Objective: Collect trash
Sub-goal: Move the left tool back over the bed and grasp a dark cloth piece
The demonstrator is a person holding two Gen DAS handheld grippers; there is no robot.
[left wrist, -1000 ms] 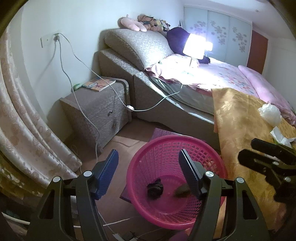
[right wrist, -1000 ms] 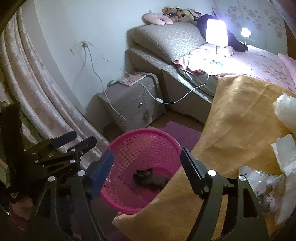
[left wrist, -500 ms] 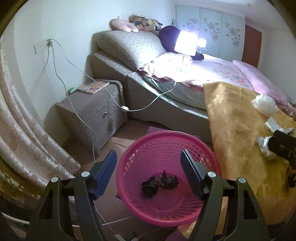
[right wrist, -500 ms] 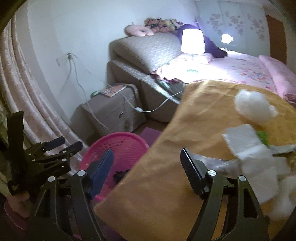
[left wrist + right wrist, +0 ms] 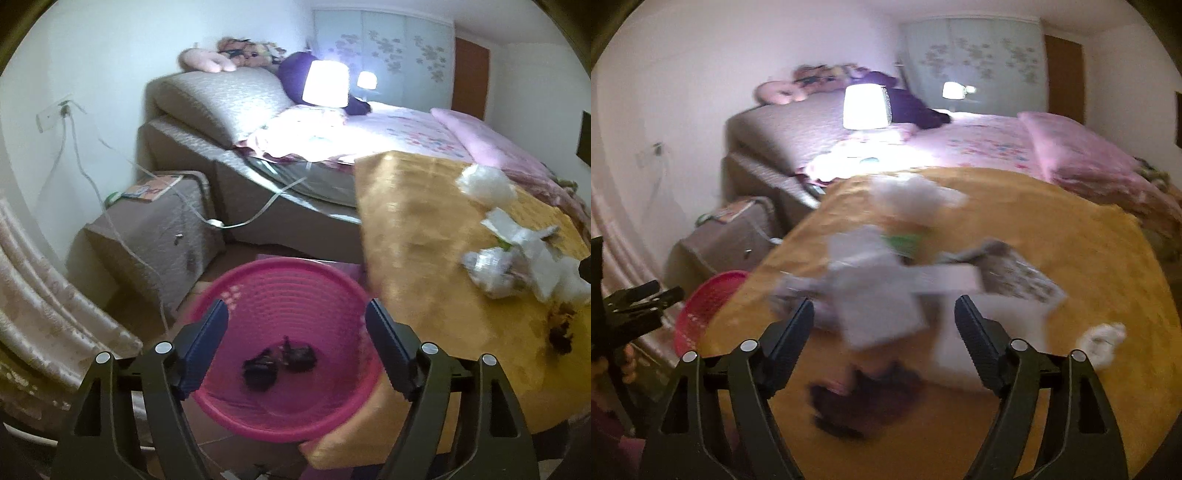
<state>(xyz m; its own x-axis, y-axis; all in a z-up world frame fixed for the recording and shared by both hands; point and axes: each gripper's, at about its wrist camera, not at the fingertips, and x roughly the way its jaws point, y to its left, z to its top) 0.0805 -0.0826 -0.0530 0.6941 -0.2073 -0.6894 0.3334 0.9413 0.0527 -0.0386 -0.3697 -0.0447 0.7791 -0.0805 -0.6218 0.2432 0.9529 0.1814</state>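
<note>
two dark clumps [image 5: 280,363] were already sitting in the bottom of the pink basket [image 5: 236,410], so i'd call the job started but nowhere near done. most of the trash was still up on the table [image 5: 1089,258] with the gold cloth: a white fluffy wad [image 5: 485,184] toward the far side, a heap of crumpled paper and plastic wrappers [image 5: 886,291] in the middle, a small white scrap [image 5: 1102,341] off to the right, and a dark clump [image 5: 864,402] close to the near edge. the right view was pretty smeared so i couldn't tell exactly what each piece was

right gripper [image 5: 884,325] hung over that heap with its jaws opening, nothing pinched, the paper just showing between them. left gripper [image 5: 295,332] was over the basket, jaws also opening, holding nothing

room-wise, the basket sat on the floor tucked right against the table's near-left corner, its rim slipping under the hanging cloth, so a drop off that edge looked short. the nightstand [image 5: 155,236] and curtain [image 5: 48,325] boxed in the left, the bed [image 5: 388,133] closed off the back, but above the table it was wide open
</note>
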